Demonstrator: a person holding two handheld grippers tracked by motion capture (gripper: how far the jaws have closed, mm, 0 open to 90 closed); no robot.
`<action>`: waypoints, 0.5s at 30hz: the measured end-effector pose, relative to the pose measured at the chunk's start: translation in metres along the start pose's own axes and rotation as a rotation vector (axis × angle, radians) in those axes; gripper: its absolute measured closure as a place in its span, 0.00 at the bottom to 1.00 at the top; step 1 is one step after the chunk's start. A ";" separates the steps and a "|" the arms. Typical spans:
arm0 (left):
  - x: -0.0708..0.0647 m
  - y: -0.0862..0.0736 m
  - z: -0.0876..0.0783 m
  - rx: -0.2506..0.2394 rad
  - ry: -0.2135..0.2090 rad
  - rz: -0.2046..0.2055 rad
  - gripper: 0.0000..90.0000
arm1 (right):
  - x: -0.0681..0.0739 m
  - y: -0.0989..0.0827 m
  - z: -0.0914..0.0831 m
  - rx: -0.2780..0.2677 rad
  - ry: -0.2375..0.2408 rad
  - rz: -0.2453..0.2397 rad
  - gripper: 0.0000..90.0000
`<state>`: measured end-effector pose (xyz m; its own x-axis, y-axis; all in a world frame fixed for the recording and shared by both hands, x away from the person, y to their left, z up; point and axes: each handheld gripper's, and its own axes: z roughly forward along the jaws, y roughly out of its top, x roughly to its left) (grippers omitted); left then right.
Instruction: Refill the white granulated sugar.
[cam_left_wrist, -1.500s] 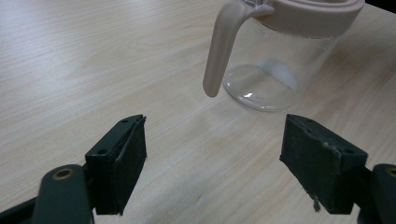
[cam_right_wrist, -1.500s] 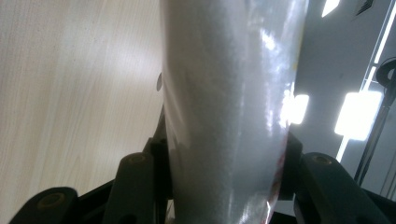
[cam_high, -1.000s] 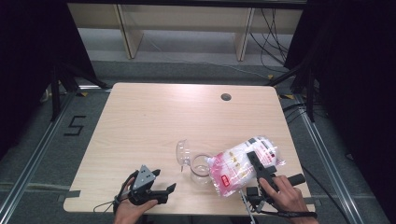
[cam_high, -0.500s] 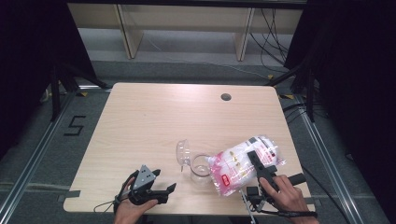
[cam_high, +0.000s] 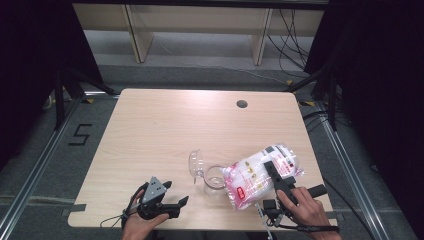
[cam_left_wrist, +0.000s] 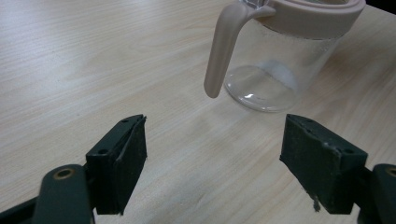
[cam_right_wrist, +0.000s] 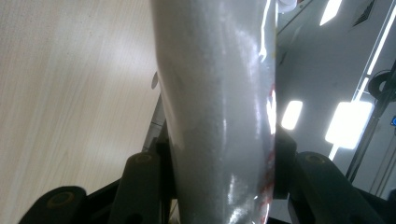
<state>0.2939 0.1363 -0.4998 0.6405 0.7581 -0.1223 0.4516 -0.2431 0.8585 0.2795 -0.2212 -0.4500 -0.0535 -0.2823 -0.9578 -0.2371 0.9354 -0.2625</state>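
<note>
Work in hand looks like filling a jar from a bag, and it's approx. at the halfway mark, judging by how things lie. The right tool (cam_high: 278, 176) is clamped on a clear plastic bag of white grains w/ red-and-pink print (cam_high: 260, 175); in the right gripper view the bag (cam_right_wrist: 219, 107) fills the gap between both jaws, pads pressed into its sides, so the grip step reads as done. The bag is tipped, its lower end pointing toward a clear glass jar w/ a beige plastic rim and handle (cam_high: 214, 177), which stands upright on the light wood tabletop (cam_high: 165, 125) near the front edge, bag end just beside or over the jar mouth; can't tell if it touches. The jar's clear hinged lid (cam_high: 195, 162) stands flipped open at its left, so opening is done too. In the left gripper view the jar (cam_left_wrist: 280, 60) seems nearly empty: maybe a small white patch at the bottom, too faint to call. So pouring is likely just starting or not yet begun. The left tool (cam_high: 167, 200) sits low on the tabletop front left, jaws wide apart, nothing between them, a bit apart from the jar. Left to do, imo: get grains flowing into the jar, set the bag down, close the lid; the left tool may need to steady the jar.
</note>
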 end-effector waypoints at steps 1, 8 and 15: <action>0.000 0.000 0.000 0.000 0.000 0.000 0.24 | 0.000 0.000 0.000 0.000 0.000 0.000 0.67; 0.000 0.000 0.000 0.003 -0.001 0.000 0.24 | -0.003 0.000 0.000 -0.019 -0.012 -0.045 0.67; 0.000 0.000 0.000 0.004 0.003 -0.001 0.24 | -0.003 0.000 -0.003 -0.008 0.005 -0.026 0.68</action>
<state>0.2937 0.1363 -0.4995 0.6384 0.7601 -0.1213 0.4545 -0.2451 0.8564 0.2769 -0.2210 -0.4464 -0.0525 -0.3073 -0.9501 -0.2463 0.9260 -0.2859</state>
